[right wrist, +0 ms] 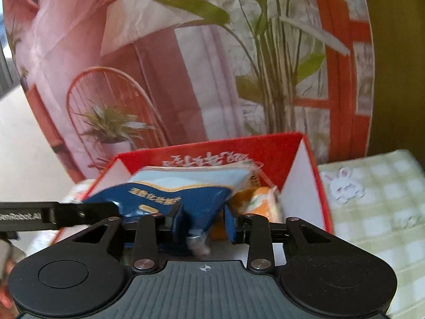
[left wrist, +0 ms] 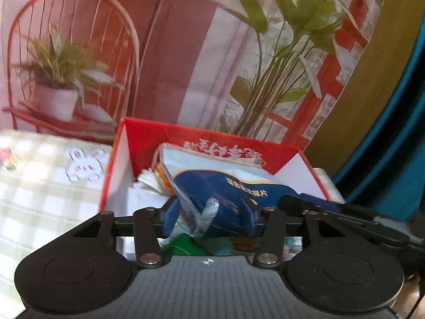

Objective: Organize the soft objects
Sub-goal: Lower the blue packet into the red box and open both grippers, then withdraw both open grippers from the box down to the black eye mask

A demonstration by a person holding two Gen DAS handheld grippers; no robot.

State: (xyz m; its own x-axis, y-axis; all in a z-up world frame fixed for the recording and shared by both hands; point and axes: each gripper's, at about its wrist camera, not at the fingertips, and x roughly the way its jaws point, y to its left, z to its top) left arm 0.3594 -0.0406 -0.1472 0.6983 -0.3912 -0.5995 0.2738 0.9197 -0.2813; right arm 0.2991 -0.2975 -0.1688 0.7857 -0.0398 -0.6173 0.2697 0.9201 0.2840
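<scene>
A blue and pale plastic bag (left wrist: pixel 225 186) lies tilted on top of other packets inside an open red box (left wrist: pixel 148 138). My left gripper (left wrist: pixel 209 218) stands open around the bag's near corner, and its blue pads do not visibly press on it. In the right wrist view the same bag (right wrist: pixel 170 194) hangs between the fingers of my right gripper (right wrist: pixel 203 222). That gripper is open too, with a gap showing beside its right pad. An orange packet (right wrist: pixel 263 202) sits in the red box (right wrist: pixel 279 146) next to the bag.
The box stands on a green checked tablecloth (left wrist: pixel 39 186) with a white rabbit sticker (right wrist: pixel 342 186). A printed backdrop (left wrist: pixel 172 53) of plants and a red chair hangs right behind it. The other gripper's black body (right wrist: pixel 53 215) reaches in from the left.
</scene>
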